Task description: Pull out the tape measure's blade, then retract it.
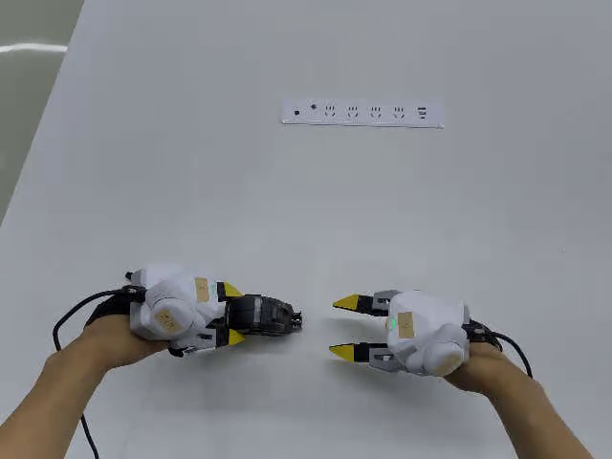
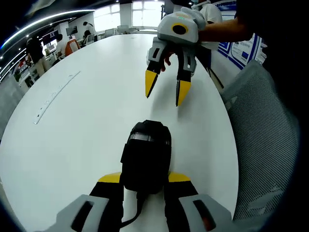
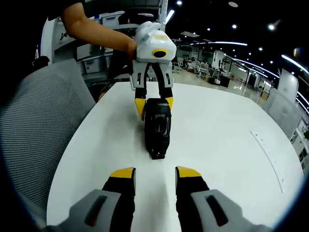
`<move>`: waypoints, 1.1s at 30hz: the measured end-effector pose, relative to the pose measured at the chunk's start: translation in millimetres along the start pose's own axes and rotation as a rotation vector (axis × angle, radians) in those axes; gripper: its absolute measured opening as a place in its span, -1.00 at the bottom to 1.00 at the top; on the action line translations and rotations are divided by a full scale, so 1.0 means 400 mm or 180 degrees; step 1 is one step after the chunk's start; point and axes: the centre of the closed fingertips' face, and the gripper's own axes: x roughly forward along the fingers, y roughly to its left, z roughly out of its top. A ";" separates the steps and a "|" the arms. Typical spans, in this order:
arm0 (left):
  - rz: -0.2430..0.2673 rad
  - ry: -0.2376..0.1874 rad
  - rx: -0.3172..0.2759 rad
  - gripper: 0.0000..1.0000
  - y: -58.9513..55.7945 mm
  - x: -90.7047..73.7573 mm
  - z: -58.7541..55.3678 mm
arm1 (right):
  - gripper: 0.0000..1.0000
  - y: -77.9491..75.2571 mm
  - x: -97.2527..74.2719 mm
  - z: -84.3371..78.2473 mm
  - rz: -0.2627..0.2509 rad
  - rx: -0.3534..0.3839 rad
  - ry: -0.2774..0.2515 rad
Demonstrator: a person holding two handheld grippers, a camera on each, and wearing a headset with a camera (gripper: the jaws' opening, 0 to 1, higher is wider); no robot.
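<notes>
The left tongs (image 1: 233, 314) pinch the black tape measure (image 1: 263, 315) by its rear part. The case seems to rest on the white bench (image 1: 287, 210), its nose aimed at the right tongs (image 1: 338, 327). Those are spread wide and empty, near the case but apart from it. No blade looks drawn out yet.

The likely trouble is at the nose. The right tongs have to catch a small end hook. A pinch slightly off would close on nothing or nip only the tip, and a half-drawn blade let slip would whip back into the case. A pull off the case's line could also twist it in the left tongs, since they grip only its back end.

The hook itself is hard to make out — in the right gripper view the case's near end is a dark blur, and in the head view it is tiny. Any lock button cannot be told. In the left gripper view the case hides how far the jaws reach along its sides.
</notes>
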 end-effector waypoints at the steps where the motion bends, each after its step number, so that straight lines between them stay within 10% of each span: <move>1: -0.0003 0.0003 0.0011 -0.41 0.000 0.000 0.000 | -0.38 0.000 0.004 0.001 0.0009 0.0003 0.0003; 33: -0.0061 0.0028 -0.0032 -0.44 0.002 0.001 -0.004 | -0.64 -0.003 0.139 0.002 0.0281 0.0159 0.0022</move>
